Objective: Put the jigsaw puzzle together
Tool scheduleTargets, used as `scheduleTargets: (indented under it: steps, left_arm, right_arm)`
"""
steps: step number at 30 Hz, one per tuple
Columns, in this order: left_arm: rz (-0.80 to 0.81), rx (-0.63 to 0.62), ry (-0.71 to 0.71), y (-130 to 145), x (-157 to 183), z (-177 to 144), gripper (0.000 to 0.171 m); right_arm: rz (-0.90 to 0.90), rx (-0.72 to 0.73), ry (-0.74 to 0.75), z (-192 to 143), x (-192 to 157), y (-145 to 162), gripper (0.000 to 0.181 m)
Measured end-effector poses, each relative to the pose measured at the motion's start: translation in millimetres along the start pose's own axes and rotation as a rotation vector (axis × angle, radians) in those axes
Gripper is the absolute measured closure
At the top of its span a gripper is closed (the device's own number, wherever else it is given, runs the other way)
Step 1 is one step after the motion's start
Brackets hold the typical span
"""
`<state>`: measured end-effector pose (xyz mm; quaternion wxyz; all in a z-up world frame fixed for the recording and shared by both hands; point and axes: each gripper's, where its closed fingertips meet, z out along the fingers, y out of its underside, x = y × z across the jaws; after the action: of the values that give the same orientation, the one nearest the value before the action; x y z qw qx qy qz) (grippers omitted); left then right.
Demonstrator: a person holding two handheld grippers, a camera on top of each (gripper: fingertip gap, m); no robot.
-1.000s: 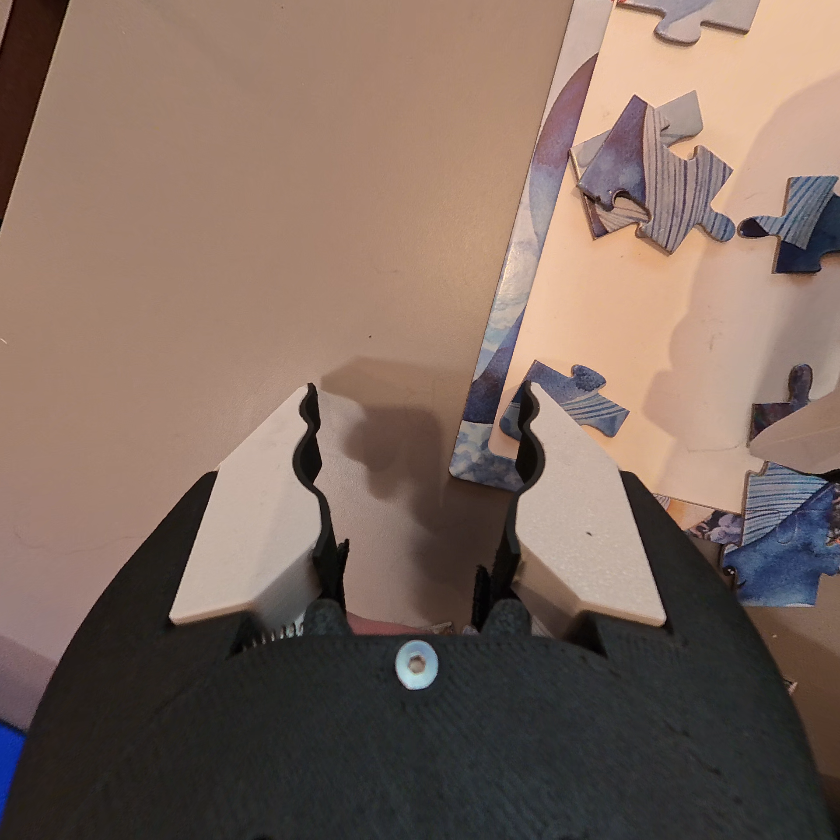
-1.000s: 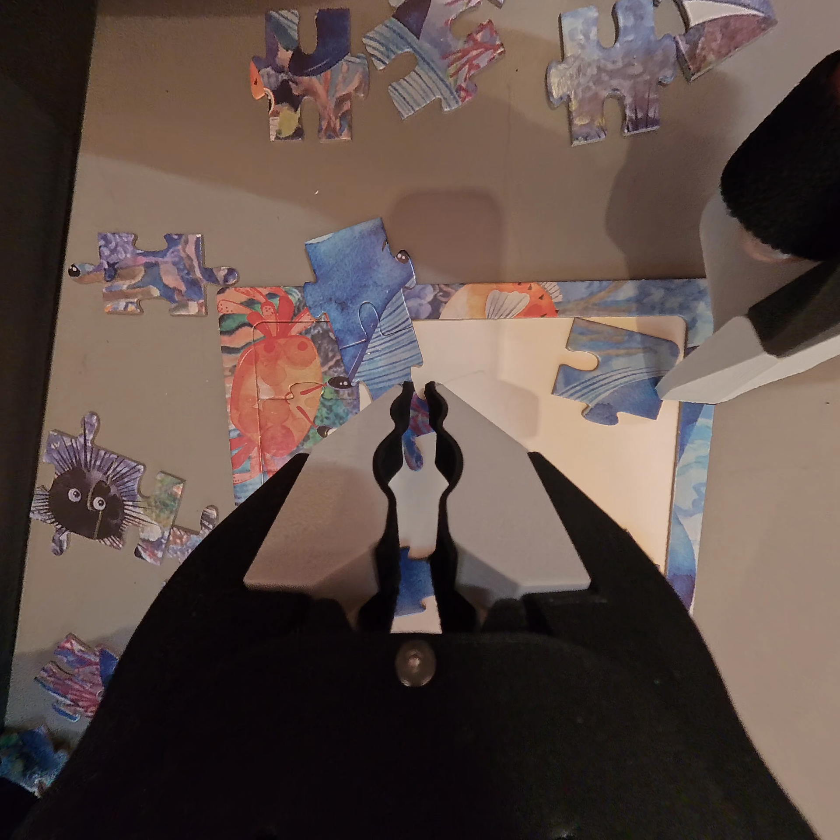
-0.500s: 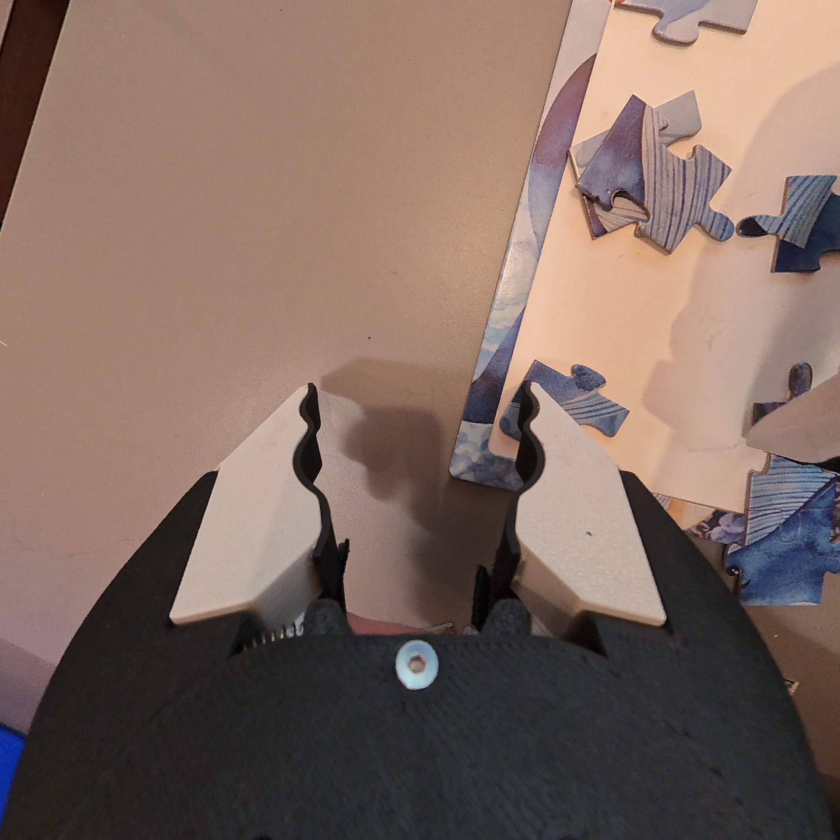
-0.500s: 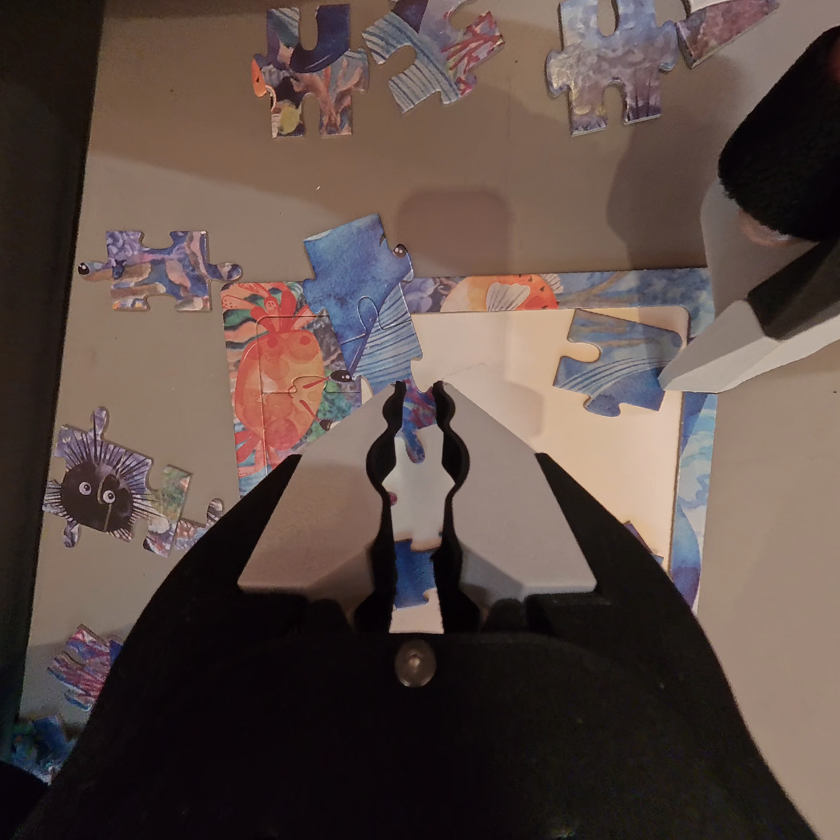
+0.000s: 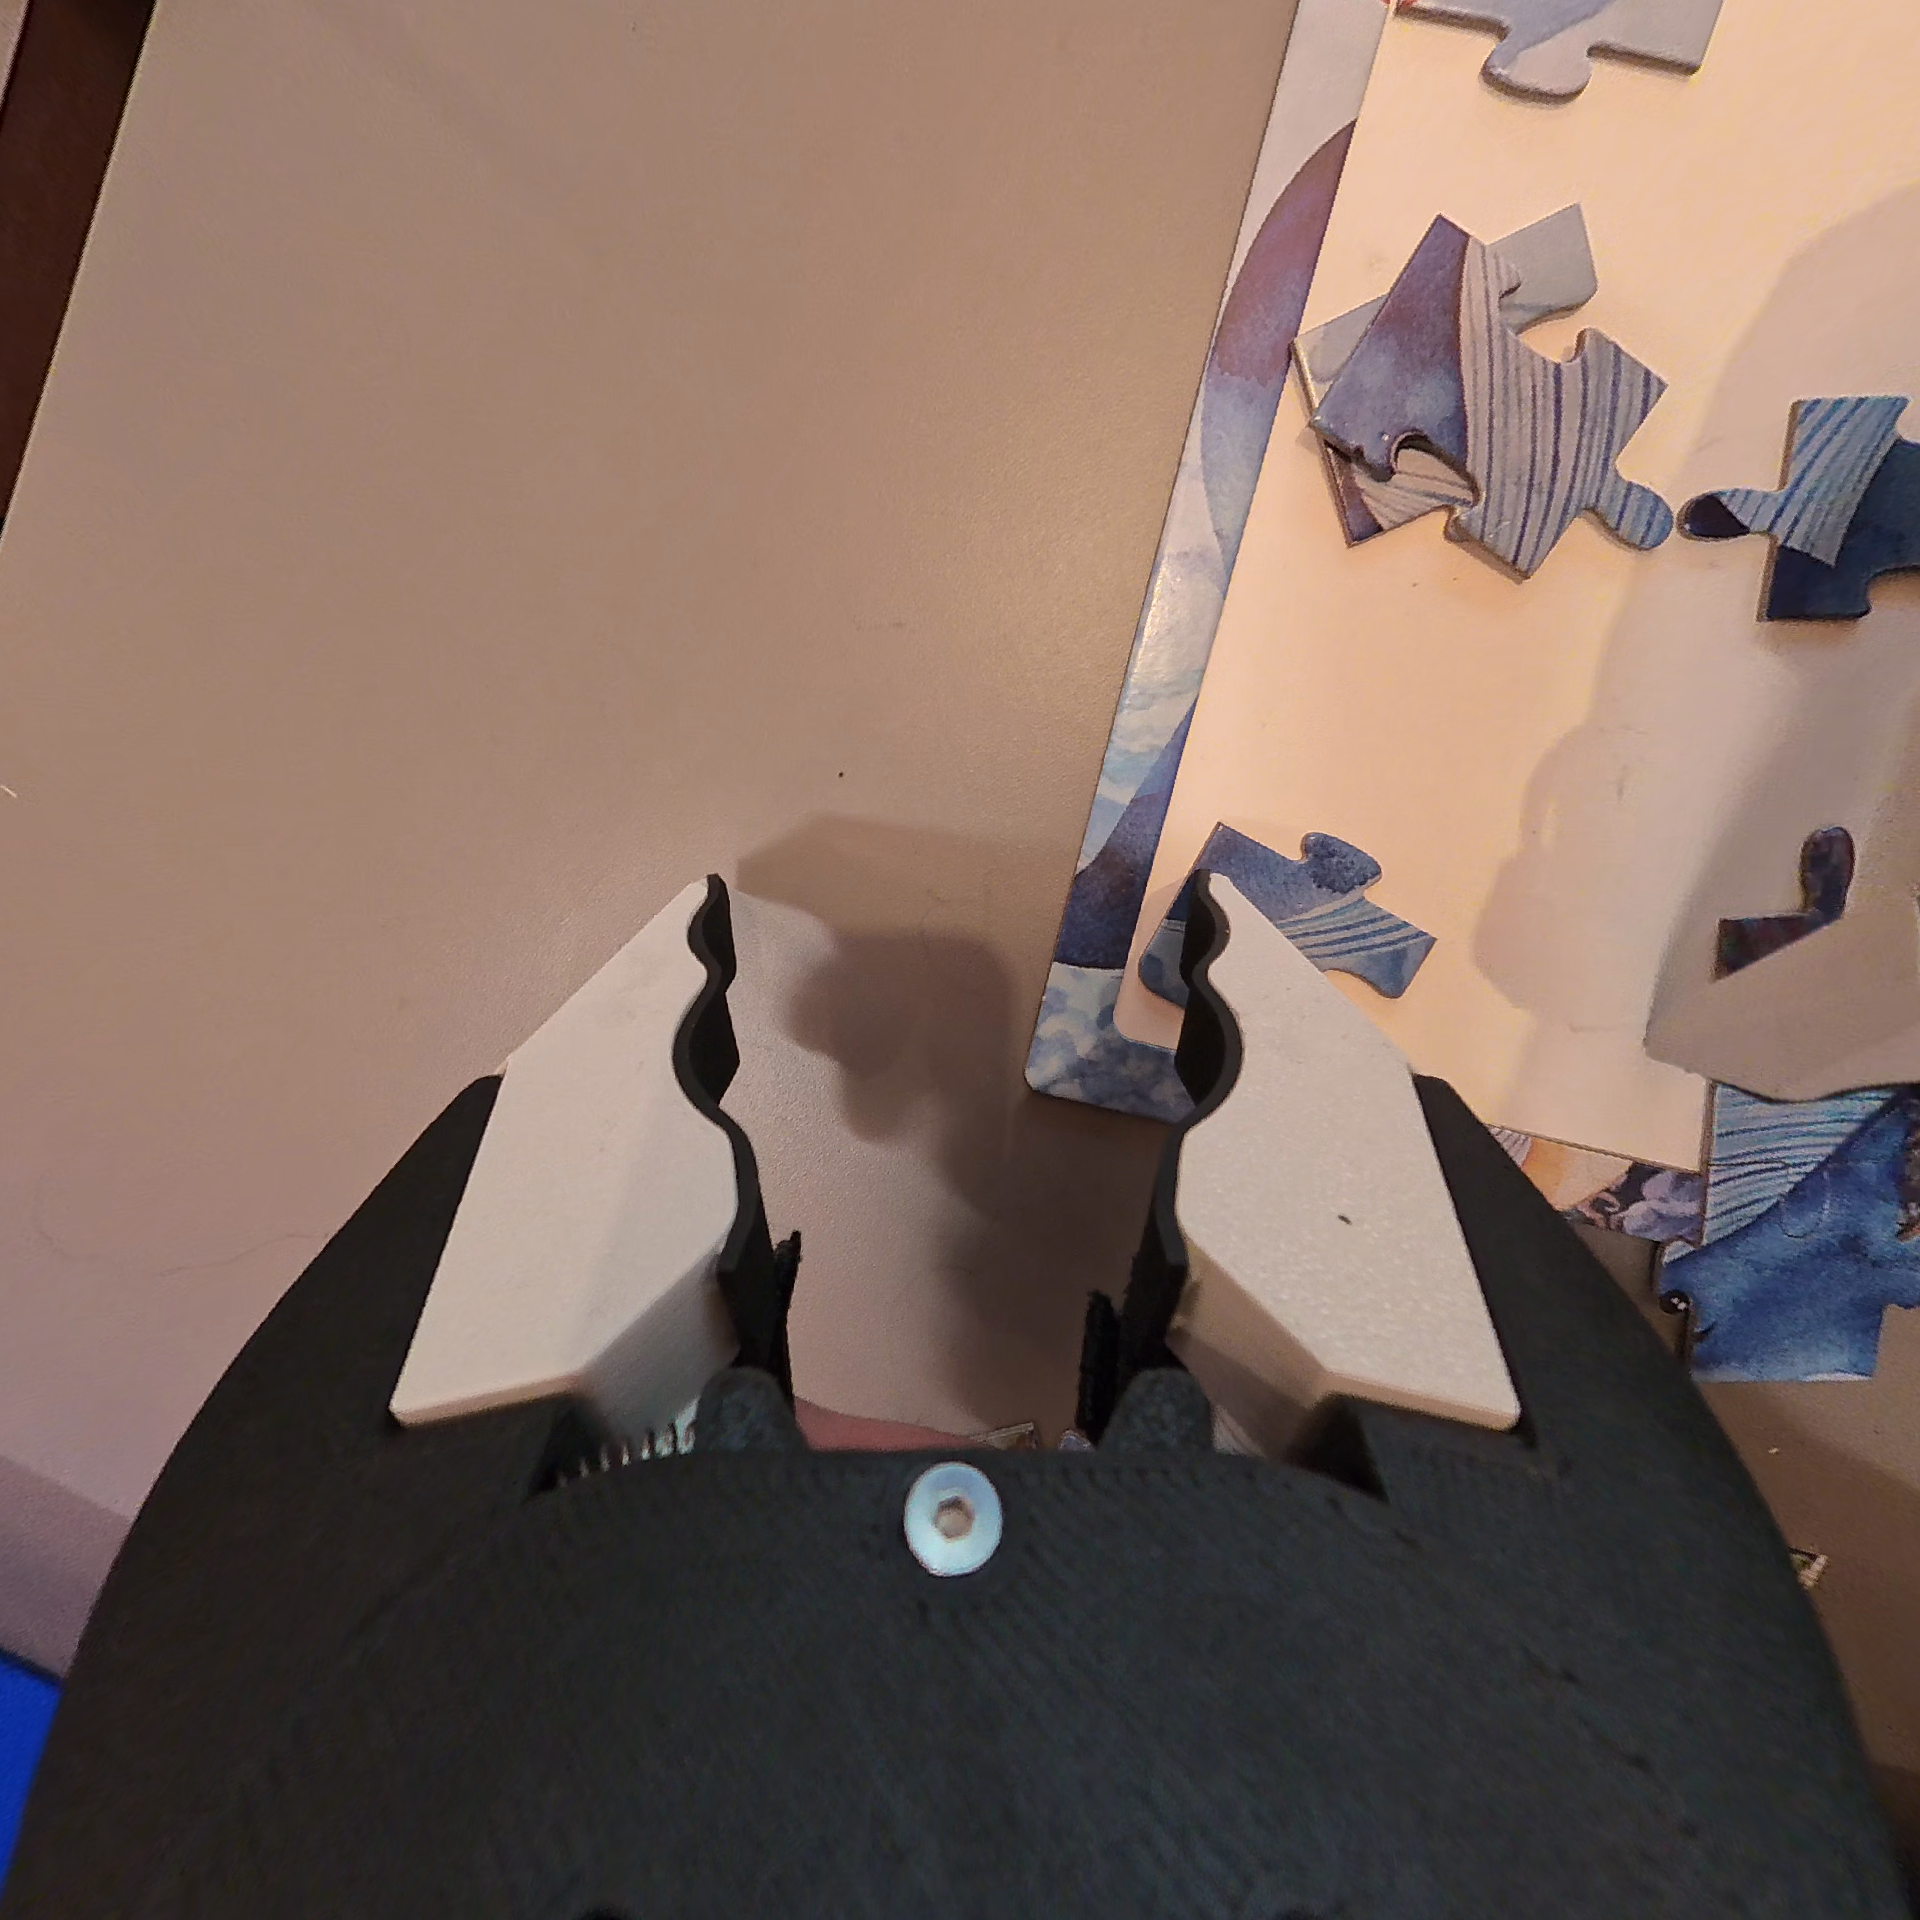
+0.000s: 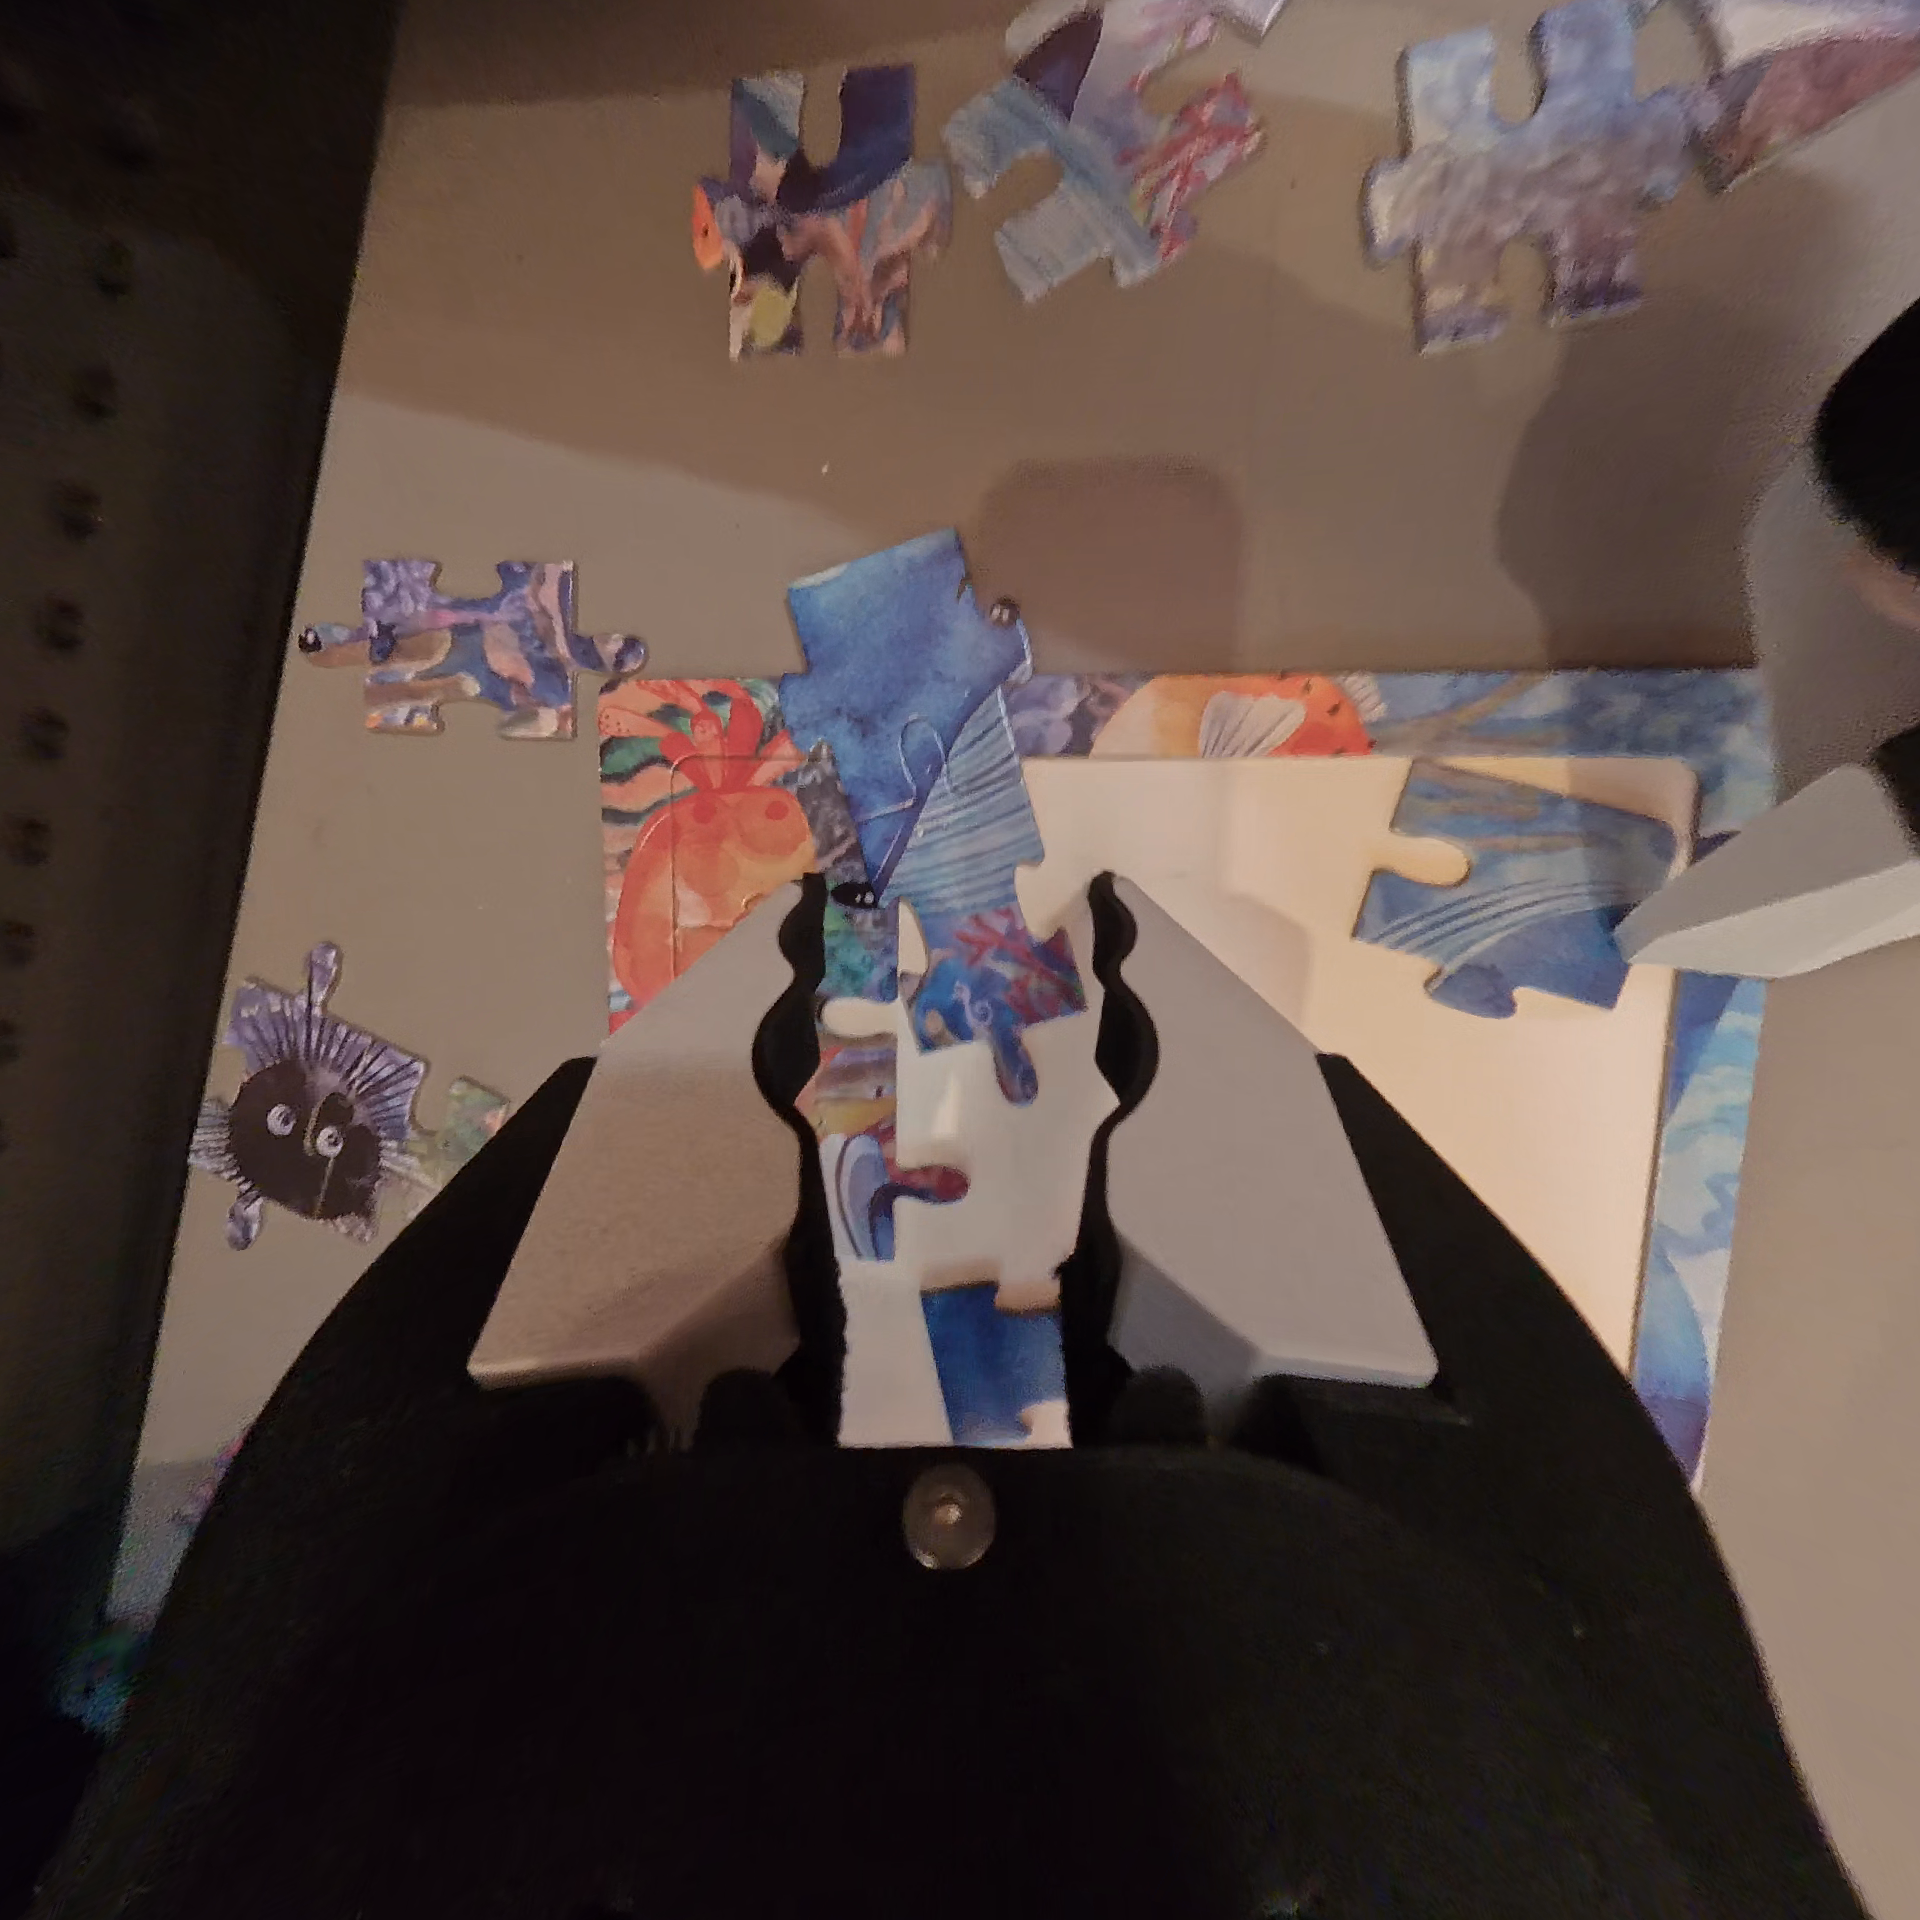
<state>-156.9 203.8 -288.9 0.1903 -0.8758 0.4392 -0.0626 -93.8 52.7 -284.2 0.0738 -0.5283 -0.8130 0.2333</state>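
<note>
Left wrist view first: the left gripper (image 5: 956, 904) is spread wide with nothing between its jaws, hanging over the bare tan table (image 5: 623, 468) right beside the corner of the puzzle tray (image 5: 1174, 665). The tray has a blue printed border and a cream floor, and a few pieces sit loose inside it: a blue striped piece (image 5: 1299, 914) tucked into the near corner, partly behind the right finger, and two overlapping striped pieces (image 5: 1486, 405) farther up.

Right wrist view: the right gripper (image 6: 951, 894) is also spread, not gripping anything, hovering over the tray floor. Between its fingers you can see a blue and red coral piece (image 6: 992, 987) lying in the tray. An orange octopus section (image 6: 707, 842) already fills the tray's far left corner, with a big blue piece (image 6: 904, 675) lying crooked across the border there. Outside the tray, a black spiky fish piece (image 6: 312, 1122) and several more pieces (image 6: 1122, 177) are scattered on the table.
</note>
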Motion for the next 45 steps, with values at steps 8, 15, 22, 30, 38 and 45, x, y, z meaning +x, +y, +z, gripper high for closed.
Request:
scheduleTargets:
  steps: [8, 15, 22, 30, 38, 45]
  left_arm:
    - [0.003, 0.002, 0.002, -0.6, 0.7, 0.3, 0.087]
    - [0.003, 0.006, -0.002, 0.6, -0.7, -0.4, 0.086]
    - [-0.009, 0.000, -0.024, 5.9, -8.0, -3.1, 0.086]
    - [-0.008, -0.017, -0.066, 9.2, -13.7, -9.3, 0.088]
    - [-0.042, 0.066, -0.152, -3.3, -34.4, -20.5, 0.088]
    - [0.015, 0.298, 0.108, -41.5, 16.3, -44.0, 0.094]
  right_arm:
    - [-0.014, 0.006, 0.010, 0.8, 2.4, 0.1, 0.159]
    - [0.012, 0.036, 0.034, -15.9, 12.1, 7.8, 0.179]
    - [0.047, -0.009, 0.096, -26.9, 24.5, 24.1, 0.180]
    - [0.112, 0.014, 0.167, -50.7, 41.6, 42.6, 0.181]
    - [0.137, 0.005, 0.238, -59.7, 55.1, 51.9, 0.181]
    - [0.164, 0.070, 0.286, -80.4, 63.4, 54.8, 0.181]
